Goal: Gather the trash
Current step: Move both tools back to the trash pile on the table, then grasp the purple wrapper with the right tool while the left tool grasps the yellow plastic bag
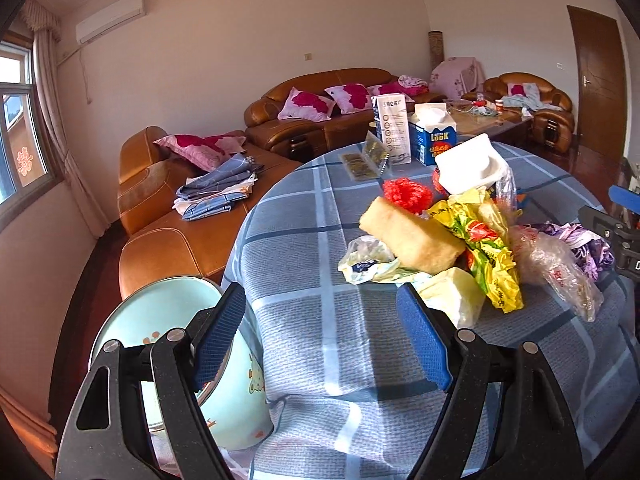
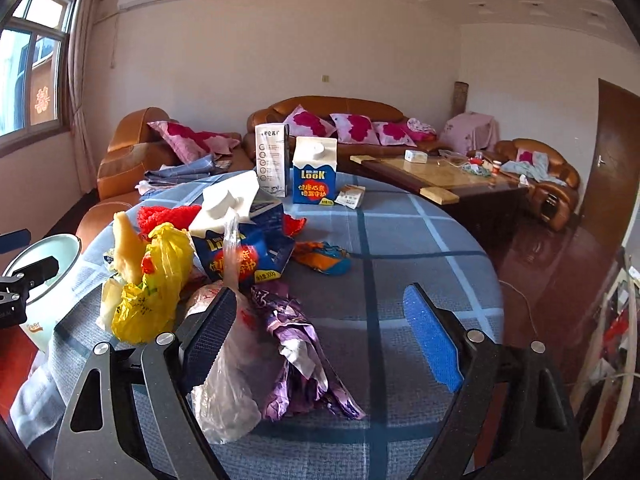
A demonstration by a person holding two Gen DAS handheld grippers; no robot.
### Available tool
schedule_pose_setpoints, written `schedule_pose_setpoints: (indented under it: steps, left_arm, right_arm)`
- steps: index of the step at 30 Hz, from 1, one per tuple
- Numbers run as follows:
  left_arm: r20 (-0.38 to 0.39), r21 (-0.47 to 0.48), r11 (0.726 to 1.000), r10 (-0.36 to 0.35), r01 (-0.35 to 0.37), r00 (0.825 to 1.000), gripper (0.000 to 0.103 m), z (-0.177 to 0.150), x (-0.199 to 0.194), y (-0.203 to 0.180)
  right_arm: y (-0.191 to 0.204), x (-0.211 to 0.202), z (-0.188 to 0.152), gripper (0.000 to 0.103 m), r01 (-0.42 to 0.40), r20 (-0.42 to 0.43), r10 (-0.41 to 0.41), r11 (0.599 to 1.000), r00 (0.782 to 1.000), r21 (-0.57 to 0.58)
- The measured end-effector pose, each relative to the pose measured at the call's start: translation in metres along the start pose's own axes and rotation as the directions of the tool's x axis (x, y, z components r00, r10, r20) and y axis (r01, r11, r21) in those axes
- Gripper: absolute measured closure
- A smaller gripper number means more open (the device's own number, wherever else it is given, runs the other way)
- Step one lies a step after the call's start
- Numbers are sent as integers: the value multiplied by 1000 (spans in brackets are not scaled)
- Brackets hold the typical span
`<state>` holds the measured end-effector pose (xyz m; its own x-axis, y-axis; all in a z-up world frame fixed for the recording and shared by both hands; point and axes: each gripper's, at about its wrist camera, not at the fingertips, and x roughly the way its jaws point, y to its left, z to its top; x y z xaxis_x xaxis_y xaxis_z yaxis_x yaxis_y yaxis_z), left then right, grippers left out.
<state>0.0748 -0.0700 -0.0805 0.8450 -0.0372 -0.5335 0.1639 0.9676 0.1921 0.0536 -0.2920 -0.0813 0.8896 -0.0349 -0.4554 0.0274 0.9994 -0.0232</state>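
Observation:
A heap of trash lies on the round table (image 1: 300, 240) with its blue checked cloth: a yellow bag (image 1: 492, 264), a tan foam block (image 1: 412, 240), a red net (image 1: 408, 194), a tipped milk carton (image 2: 240, 232), a clear plastic bag (image 2: 228, 380) and a purple wrapper (image 2: 304, 344). My left gripper (image 1: 320, 300) is open over the table's near edge, left of the heap, with nothing between its fingers. My right gripper (image 2: 320, 296) is open too; the purple wrapper and clear bag lie loose between its fingers.
A pale green bin (image 1: 160, 320) stands beside the table at lower left. At the far side of the table stand a blue carton (image 2: 314, 172) and a white box (image 2: 272, 160). An orange-blue wrapper (image 2: 324, 260) lies mid-table. Sofas (image 1: 180, 248) and a coffee table (image 2: 440, 176) are beyond.

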Motion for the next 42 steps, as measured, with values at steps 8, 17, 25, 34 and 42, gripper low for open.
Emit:
schedule_pose_setpoints:
  steps: [8, 17, 25, 34, 42]
  left_arm:
    - [-3, 52, 996, -70, 70, 998, 26, 5, 4, -33]
    - [26, 129, 980, -153, 148, 988, 26, 19, 7, -78]
    - [-71, 184, 953, -233, 243, 970, 67, 8, 31, -109]
    - [-61, 175, 939, -288, 295, 956, 88, 13, 20, -107]
    - [65, 138, 966, -227, 217, 972, 88, 33, -21, -73]
  right_arm:
    - [-9, 6, -13, 30, -17, -41, 17, 1000, 999, 13]
    - [-18, 11, -20, 46, -56, -95, 58, 998, 994, 23]
    - [-22, 14, -28, 87, -112, -134, 115, 993, 984, 31]
    - [-38, -8, -16, 90, -82, -61, 86, 995, 994, 62]
    - [-47, -34, 9, 90, -60, 42, 56, 994, 998, 87]
